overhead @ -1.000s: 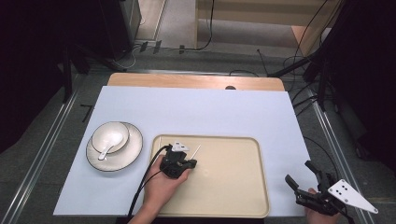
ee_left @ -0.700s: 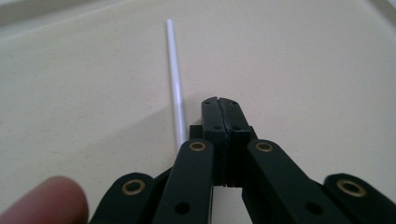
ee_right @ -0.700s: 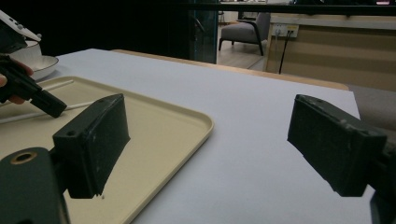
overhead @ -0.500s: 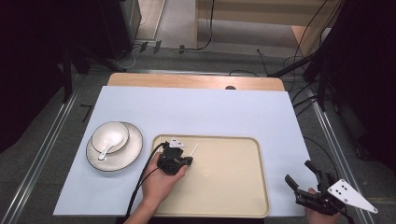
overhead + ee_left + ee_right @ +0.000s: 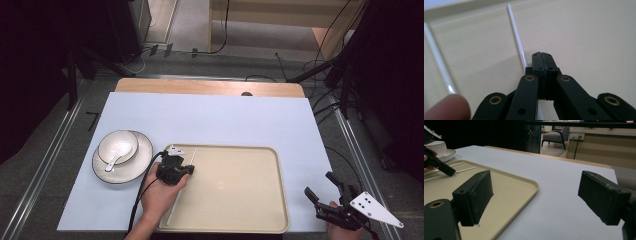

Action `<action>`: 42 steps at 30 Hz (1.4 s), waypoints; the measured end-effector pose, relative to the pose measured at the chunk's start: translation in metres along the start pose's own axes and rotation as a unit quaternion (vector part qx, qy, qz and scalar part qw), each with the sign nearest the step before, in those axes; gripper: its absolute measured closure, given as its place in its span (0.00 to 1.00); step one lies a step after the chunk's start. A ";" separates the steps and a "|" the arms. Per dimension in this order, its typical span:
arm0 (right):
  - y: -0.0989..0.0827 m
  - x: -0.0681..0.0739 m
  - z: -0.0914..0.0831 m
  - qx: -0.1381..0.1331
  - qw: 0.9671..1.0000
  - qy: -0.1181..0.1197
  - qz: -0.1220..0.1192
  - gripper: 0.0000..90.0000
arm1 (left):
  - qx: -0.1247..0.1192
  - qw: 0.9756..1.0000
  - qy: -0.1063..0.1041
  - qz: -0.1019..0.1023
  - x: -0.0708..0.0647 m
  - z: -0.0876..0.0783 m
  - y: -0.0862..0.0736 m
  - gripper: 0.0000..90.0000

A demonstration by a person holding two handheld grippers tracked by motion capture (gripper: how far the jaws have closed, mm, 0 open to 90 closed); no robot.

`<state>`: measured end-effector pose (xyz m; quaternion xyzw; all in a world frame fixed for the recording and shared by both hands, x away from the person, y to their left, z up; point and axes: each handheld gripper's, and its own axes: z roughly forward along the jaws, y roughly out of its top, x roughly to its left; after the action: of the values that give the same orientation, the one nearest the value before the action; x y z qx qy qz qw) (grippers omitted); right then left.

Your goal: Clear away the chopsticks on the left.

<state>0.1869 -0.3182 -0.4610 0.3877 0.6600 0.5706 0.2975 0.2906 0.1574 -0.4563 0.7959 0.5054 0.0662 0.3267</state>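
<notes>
Left gripper [image 5: 541, 56] fingers pressed together, empty, low centre of frame — white chopstick [image 5: 517, 37] just left, running up-left on tray [image 5: 586, 37], right gripper [image 5: 534, 195] fingers spread.

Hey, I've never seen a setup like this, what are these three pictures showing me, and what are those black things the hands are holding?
A person sits at a table and holds a hand-held gripper in each hand; no robot arm is involved. The high view looks down from above. The other two pictures come from small cameras riding on each gripper, looking along its black jaws.

On the pale blue table cover lie a beige tray and, to its left, a plate carrying a white bowl with a spoon in it. Two thin white sticks, probably chopsticks, lie on the tray: one runs under the jaws, the other lies apart from it.

The left gripper is over the tray's left end, jaws shut; whether it pinches the stick is hidden. The right gripper is off the tray's right edge, jaws open, holding nothing.
</notes>
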 end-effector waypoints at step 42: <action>-0.001 0.000 0.000 0.001 1.000 -0.002 0.001 0.14 | -0.045 0.998 0.022 -0.023 0.026 -0.038 -0.023 1.00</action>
<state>0.1869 -0.3180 -0.4615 0.3898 0.6594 0.5698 0.2976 0.2694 0.2029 -0.4465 0.7665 0.5276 0.0991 0.3525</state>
